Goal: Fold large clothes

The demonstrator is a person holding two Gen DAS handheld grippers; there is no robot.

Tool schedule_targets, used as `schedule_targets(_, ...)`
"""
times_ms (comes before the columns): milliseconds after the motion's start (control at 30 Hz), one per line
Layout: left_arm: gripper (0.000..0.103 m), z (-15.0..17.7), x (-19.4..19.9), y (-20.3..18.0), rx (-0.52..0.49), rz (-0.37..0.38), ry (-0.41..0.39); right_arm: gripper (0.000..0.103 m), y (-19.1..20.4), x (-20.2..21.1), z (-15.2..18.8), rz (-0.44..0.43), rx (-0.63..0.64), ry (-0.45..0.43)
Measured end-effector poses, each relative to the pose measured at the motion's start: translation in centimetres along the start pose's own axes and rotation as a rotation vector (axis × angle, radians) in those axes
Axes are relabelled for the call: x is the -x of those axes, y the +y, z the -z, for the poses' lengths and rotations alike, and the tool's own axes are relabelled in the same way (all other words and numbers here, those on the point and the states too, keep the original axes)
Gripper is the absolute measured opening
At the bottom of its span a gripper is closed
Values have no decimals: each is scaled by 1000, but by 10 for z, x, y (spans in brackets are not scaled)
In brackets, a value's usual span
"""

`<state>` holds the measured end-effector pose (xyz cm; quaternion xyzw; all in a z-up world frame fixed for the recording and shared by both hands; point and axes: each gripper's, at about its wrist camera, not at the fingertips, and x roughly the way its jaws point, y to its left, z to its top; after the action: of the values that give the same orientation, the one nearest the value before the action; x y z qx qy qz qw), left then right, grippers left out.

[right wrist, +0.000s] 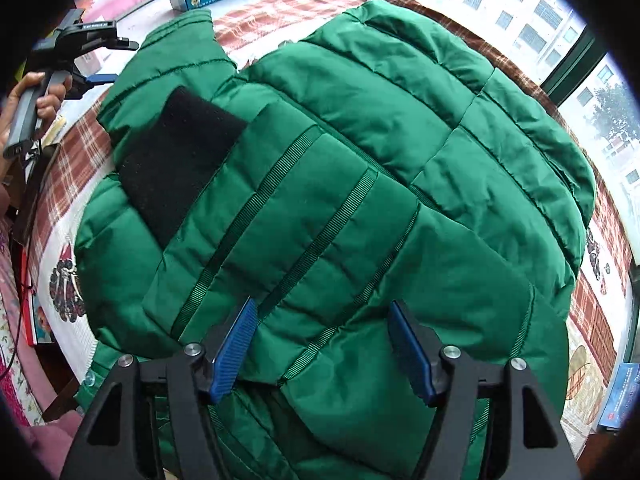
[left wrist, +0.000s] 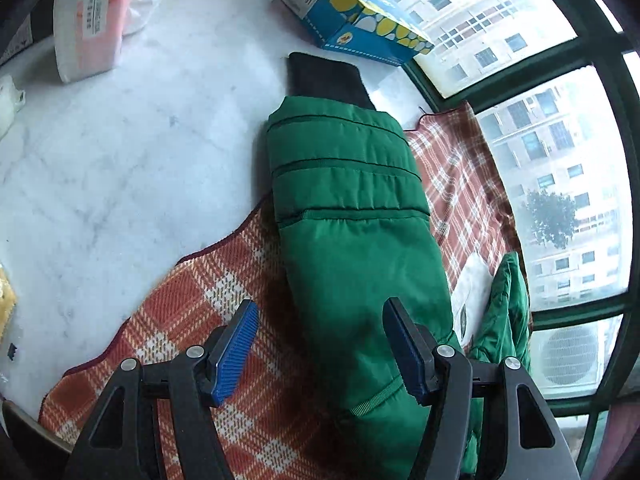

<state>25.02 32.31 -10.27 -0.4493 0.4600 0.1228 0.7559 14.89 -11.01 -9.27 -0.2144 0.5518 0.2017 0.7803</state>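
Observation:
A green puffer jacket (right wrist: 400,152) lies on a red plaid blanket (right wrist: 256,16). One sleeve with a black cuff (right wrist: 176,156) is folded across the jacket's body. My right gripper (right wrist: 324,344) is open just above that folded sleeve. In the left wrist view the other sleeve (left wrist: 348,220) stretches away from me, its black cuff (left wrist: 324,76) resting on the marble surface (left wrist: 120,152). My left gripper (left wrist: 320,344) is open over this sleeve's near part and holds nothing. It also shows in the right wrist view (right wrist: 100,76) at the far left, held by a hand.
A blue patterned box (left wrist: 352,12) stands beyond the cuff by the window frame (left wrist: 520,68). A white and pink package (left wrist: 88,20) lies at the far left on the marble. Books (right wrist: 36,320) sit left of the blanket.

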Motion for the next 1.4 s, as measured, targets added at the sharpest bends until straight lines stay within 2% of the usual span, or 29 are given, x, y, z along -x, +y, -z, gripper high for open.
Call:
schedule_targets(67, 68, -6, -12, 10, 62, 61, 16, 74, -2, 2, 0, -16, -11, 4)
schedule_targets(100, 68, -9, -13, 12, 76, 95, -8, 74, -3, 2, 1, -21, -14, 6)
schedule_targets(167, 68, -15, -22, 12, 76, 148, -5, 74, -3, 2, 2, -21, -8, 9)
schedule_targets(267, 68, -26, -34, 14, 127, 245, -25, 74, -3, 2, 1, -12, 4, 12)
schedule_targets(400, 68, -47, -51, 19, 242, 375, -47, 74, -4, -1, -4, -15, 15, 20)
schedule_targets(500, 68, -65, -63, 13, 275, 405, -40, 75, -5, -1, -4, -25, 14, 20)
schedule_targets(533, 66, -70, -67, 10, 258, 400, -30, 75, -6, -2, -4, -28, 14, 19)
schedule_targets(567, 52, -72, -71, 8, 242, 372, -38, 75, -7, -2, -4, -32, 13, 17)
schedule_targets(600, 45, -73, -74, 6, 222, 354, -44, 76, -7, -3, -4, -34, 11, 15)
schedule_targets(667, 28, -74, -76, 0, 187, 359, -64, 76, -9, -3, -4, -38, 12, 13)
schedule_targets(700, 24, -72, -72, -4, 174, 375, -82, 76, -9, -2, -4, -37, 13, 10)
schedule_targets(767, 14, -69, -60, -19, 127, 402, -103, 76, -9, -1, -4, -34, 19, 7)
schedule_targets(867, 12, -62, -31, -53, 28, 459, -120, 76, -6, 9, -3, -28, 24, -17)
schedule_targets(967, 12, -45, 8, -98, -94, 532, -143, 76, -7, 33, 1, -17, 19, -81)
schedule_targets(1100, 12, -5, 62, -159, -266, 643, -144, 76, -15, 73, 17, 25, -9, -173)
schedule_targets(1167, 12, 27, 88, -189, -366, 691, -138, 76, -24, 93, 29, 42, -43, -215)
schedule_targets(1300, 12, 110, 130, -243, -595, 725, -126, 76, -49, 126, 62, 82, -120, -285)
schedule_targets(1400, 12, 201, 142, -272, -814, 685, -84, 76, -71, 138, 92, 97, -194, -305)
